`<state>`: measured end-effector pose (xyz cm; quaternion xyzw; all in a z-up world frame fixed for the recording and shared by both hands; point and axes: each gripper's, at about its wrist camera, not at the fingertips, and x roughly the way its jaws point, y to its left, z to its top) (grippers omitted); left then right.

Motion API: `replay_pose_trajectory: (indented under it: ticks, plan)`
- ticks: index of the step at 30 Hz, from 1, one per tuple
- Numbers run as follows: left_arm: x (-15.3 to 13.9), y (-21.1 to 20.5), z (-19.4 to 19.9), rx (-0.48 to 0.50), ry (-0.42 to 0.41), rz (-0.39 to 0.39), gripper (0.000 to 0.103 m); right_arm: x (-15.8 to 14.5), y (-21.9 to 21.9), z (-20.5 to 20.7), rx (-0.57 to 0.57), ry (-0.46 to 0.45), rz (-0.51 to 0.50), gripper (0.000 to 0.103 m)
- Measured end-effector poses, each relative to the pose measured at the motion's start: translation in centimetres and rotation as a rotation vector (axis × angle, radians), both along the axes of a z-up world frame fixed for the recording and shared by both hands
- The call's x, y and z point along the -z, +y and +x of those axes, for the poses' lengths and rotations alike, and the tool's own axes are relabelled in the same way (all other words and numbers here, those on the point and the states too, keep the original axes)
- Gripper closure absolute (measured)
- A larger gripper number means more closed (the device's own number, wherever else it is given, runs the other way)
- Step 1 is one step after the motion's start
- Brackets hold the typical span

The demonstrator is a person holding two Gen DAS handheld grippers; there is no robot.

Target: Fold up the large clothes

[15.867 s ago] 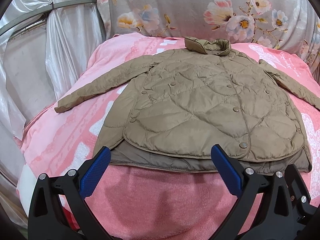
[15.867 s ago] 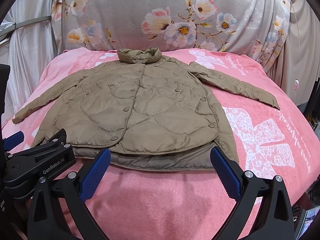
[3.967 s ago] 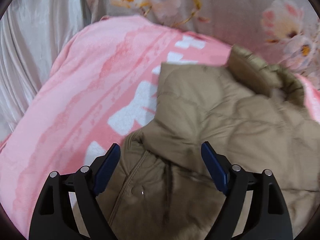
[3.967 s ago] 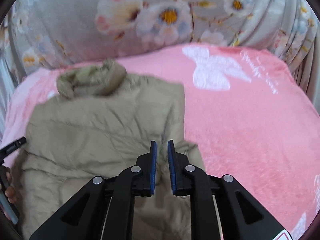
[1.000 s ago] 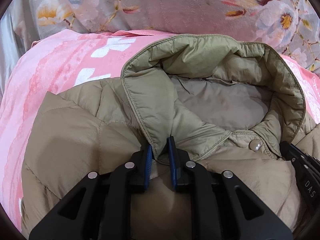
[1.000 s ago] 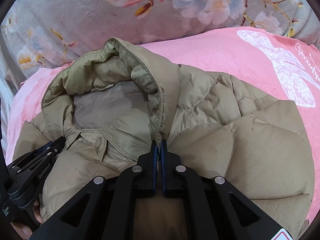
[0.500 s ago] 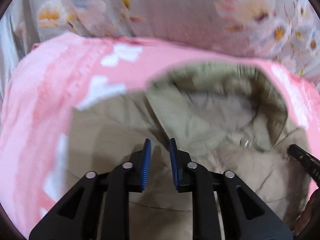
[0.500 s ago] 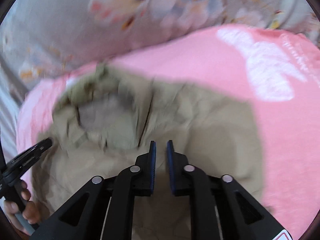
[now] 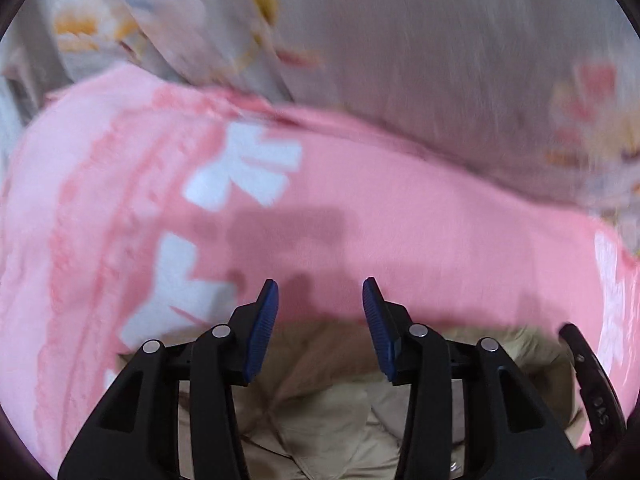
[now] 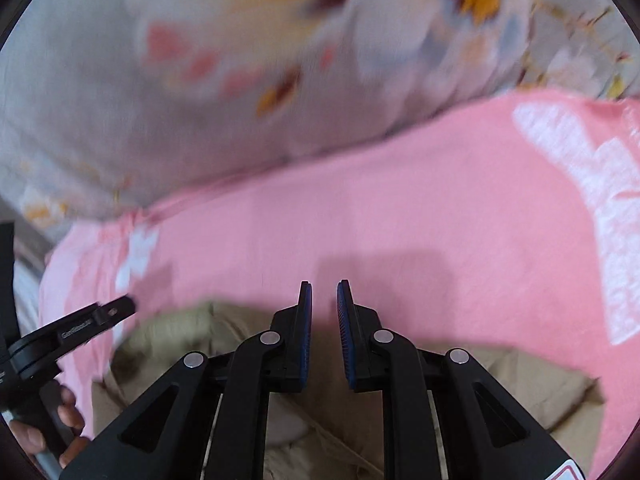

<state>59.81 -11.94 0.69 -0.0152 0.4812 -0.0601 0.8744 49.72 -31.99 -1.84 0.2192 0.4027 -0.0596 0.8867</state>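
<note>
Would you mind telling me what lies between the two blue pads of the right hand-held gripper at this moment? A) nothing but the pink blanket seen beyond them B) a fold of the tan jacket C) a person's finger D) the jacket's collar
A: the right hand-held gripper has a narrow gap between its pads showing only the pink blanket behind, while the tan jacket lies lower, under its arms.

Tan quilted jacket [image 9: 332,412] is looking matt and puffy, pink fleecy blanket [image 9: 420,240] soft, ribbed blue finger pads [image 10: 306,336] rubbery.
</note>
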Motion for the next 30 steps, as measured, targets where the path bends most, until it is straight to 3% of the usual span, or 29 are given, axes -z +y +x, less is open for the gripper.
replay_pose_trajectory:
  ticks: [2, 5, 8, 10, 17, 21, 30]
  plan:
    - [1.6, 0.0, -1.5, 0.077, 0.039, -0.025, 0.066, 0.4, 1.2, -2.2, -0.072, -0.007, -0.008, 0.089]
    - [2.7, 0.5, -4.5, 0.154, -0.002, 0.031, 0.066, 0.2, 2.9, -5.2, -0.136, -0.039, -0.124, 0.089]
    - [3.7, 1.2, -6.4, 0.172, -0.018, 0.06, 0.065, 1.5, 3.9, -7.1, -0.153, -0.011, -0.225, 0.091]
    - [4.5, 1.8, -7.3, 0.17, -0.033, 0.063, 0.065, 2.6, 3.9, -7.5, -0.145, 0.009, -0.279, 0.1]
    - [6.0, 1.2, -8.9, 0.173, -0.151, 0.137, 0.064, 4.9, 3.0, -7.5, -0.135, 0.019, -0.252, 0.102]
    - [6.5, 0.6, -9.4, 0.165, -0.205, 0.173, 0.064, 5.3, 3.6, -7.4, -0.134, 0.016, -0.287, 0.103]
    - [7.0, 0.5, -9.6, 0.153, -0.241, 0.183, 0.065, 5.5, 3.3, -7.3, -0.134, 0.003, -0.27, 0.103]
